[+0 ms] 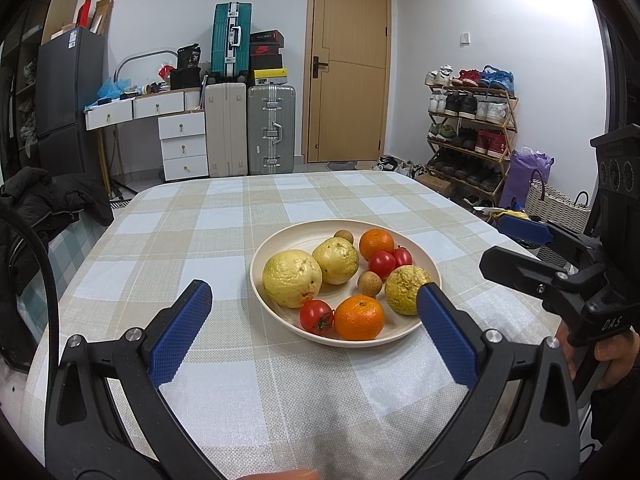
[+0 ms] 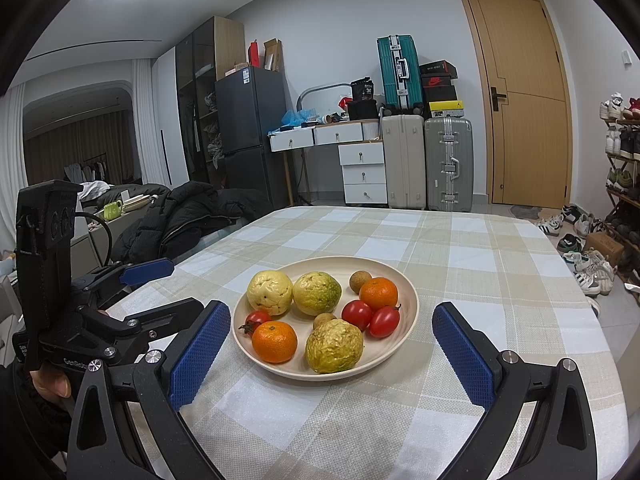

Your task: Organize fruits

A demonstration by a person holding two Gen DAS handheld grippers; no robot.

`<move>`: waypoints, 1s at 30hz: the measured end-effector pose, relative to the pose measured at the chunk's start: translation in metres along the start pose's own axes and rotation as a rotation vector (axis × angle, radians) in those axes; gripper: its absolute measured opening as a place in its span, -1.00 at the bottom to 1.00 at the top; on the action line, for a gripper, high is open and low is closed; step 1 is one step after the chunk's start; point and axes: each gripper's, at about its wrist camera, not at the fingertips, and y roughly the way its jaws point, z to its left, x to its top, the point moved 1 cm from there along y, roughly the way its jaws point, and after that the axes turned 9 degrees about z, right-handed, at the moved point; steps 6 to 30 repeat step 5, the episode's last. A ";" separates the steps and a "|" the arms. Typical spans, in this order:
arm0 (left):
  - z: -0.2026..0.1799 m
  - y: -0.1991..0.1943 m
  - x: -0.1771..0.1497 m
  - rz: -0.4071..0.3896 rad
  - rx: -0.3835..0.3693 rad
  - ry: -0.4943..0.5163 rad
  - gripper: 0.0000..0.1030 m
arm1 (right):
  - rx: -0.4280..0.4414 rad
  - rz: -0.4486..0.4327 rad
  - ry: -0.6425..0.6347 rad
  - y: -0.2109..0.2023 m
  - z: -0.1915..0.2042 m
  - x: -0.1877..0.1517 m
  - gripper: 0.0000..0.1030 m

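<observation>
All the fruit lies together in one cream plate (image 1: 424,258) that stands on the checked tablecloth (image 1: 224,240), nearer to the near edge of the table than to the far edge by the door, so both tools can reach it without stretching. In the plate I count three wrinkled yellow-green guavas (image 1: 292,278), two mandarins (image 1: 359,317), three small tomatoes (image 1: 316,316) and two brown longans (image 1: 369,283); they are mixed, not grouped by kind, and they touch each other in the middle. The left gripper (image 1: 314,330) is held low before the near rim of the plate with its blue pads (image 1: 182,332) spread wide and nothing between them, and the right gripper (image 2: 326,350) stands the same way, wide apart and empty, beside it. Both seem to be pointed at the plate because the fruit is there. This picture would fit a sorting that has ended with everything gathered in the plate, and equally one where the fruit is waiting to be taken out; I cannot tell which
</observation>
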 end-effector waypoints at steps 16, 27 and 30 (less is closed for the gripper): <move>0.000 0.000 0.000 0.002 -0.001 0.000 0.98 | 0.000 0.000 -0.001 0.000 0.000 0.000 1.00; 0.000 0.000 0.000 0.002 -0.001 0.000 0.98 | 0.000 0.000 -0.001 0.000 0.000 0.000 1.00; 0.000 0.000 0.000 0.002 -0.001 0.000 0.98 | 0.000 0.000 -0.001 0.000 0.000 0.000 1.00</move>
